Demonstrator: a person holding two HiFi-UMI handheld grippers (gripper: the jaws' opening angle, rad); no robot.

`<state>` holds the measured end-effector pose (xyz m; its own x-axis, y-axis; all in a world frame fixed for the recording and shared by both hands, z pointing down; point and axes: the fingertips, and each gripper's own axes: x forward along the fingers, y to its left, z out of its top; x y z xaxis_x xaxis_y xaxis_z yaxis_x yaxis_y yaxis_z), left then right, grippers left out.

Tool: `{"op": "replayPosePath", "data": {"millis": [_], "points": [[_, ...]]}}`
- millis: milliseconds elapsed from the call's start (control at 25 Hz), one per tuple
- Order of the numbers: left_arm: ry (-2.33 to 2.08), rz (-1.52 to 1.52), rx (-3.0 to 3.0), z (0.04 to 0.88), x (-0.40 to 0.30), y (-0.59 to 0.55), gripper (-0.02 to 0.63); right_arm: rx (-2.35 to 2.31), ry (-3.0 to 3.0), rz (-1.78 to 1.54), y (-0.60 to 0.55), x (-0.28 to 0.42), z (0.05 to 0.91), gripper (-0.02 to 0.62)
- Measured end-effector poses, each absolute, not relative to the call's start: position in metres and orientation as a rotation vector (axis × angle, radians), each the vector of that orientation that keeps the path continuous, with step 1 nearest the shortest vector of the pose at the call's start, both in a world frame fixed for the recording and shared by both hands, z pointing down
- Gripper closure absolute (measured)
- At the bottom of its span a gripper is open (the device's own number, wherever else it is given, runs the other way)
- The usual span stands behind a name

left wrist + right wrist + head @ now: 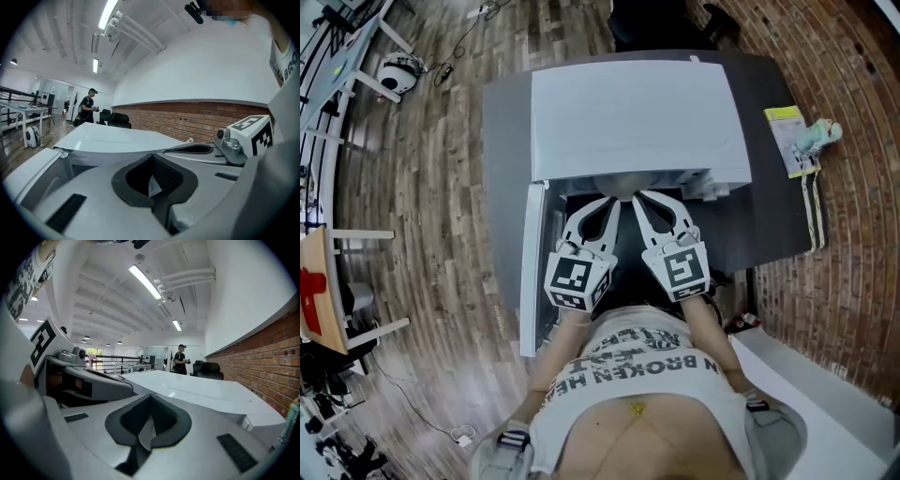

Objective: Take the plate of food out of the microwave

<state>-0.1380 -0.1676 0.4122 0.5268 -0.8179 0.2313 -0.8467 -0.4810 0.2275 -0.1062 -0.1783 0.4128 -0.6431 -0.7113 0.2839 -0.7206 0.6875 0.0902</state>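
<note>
Plate sits at mouth of white microwave on dark desk, door swung open to the left. Left claw and right claw both pressed together, tips side by side, each pinching plate's pale rim. Only a sliver of plate shows. Person stands far back near black chairs.
</note>
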Motion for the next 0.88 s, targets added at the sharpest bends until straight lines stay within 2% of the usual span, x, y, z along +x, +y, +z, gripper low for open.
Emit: {"op": "replayPosePath", "data": {"millis": [880], "points": [[-1.452, 0.192, 2.291, 0.467, -0.145, -0.188, 0.600, 1.008, -2.562, 0.098, -0.201, -0.094, 0.463, 0.588]]}}
